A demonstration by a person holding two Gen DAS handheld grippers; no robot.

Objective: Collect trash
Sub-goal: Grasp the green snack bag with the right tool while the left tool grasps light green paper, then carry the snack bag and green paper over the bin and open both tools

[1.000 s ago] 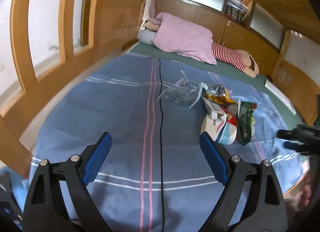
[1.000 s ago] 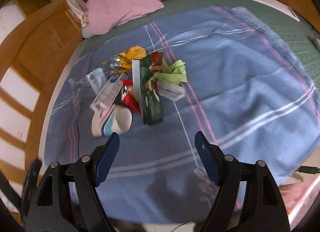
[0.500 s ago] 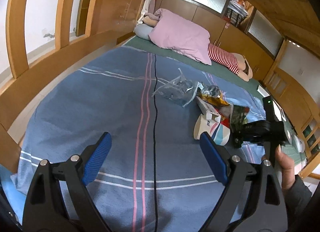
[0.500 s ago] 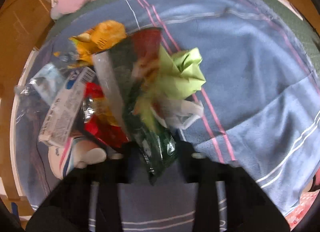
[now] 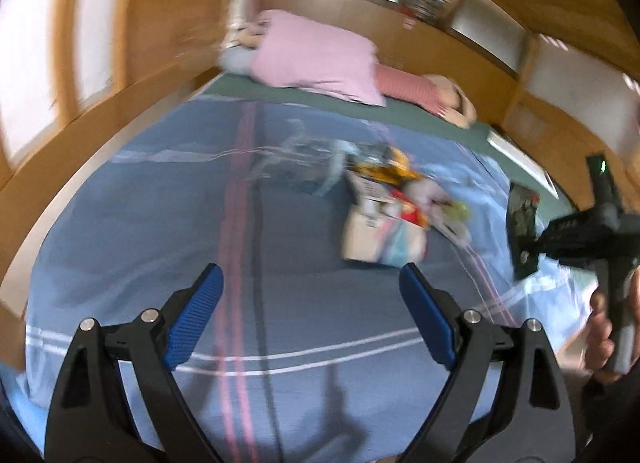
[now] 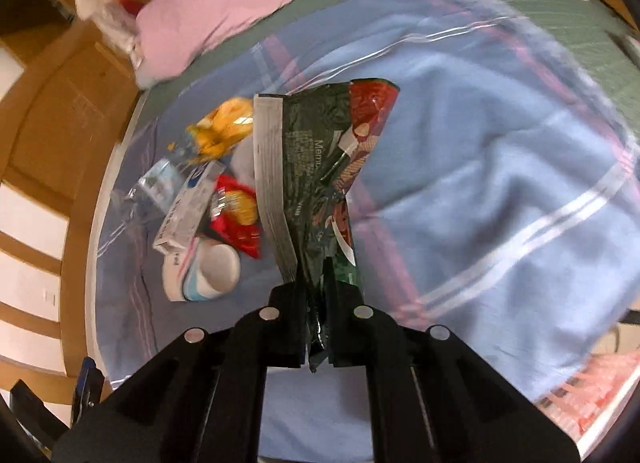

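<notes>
Right gripper (image 6: 316,303) has dropped in and clamped its jaws on the green snack bag (image 6: 320,167), which sticks up lengthwise off the blue blanket (image 6: 500,167), while the left gripper (image 5: 308,315) hangs spread wide and empty, short of the remaining trash pile (image 5: 384,219) ahead.

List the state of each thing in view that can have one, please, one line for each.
Right gripper: shut, fingers clamped on the dark green foil snack bag.
Dark green foil snack bag: held, lifted off the pile.
Left gripper: open, nothing between its fingers.
White paper cup: lying on its side on the blue striped blanket.
</notes>
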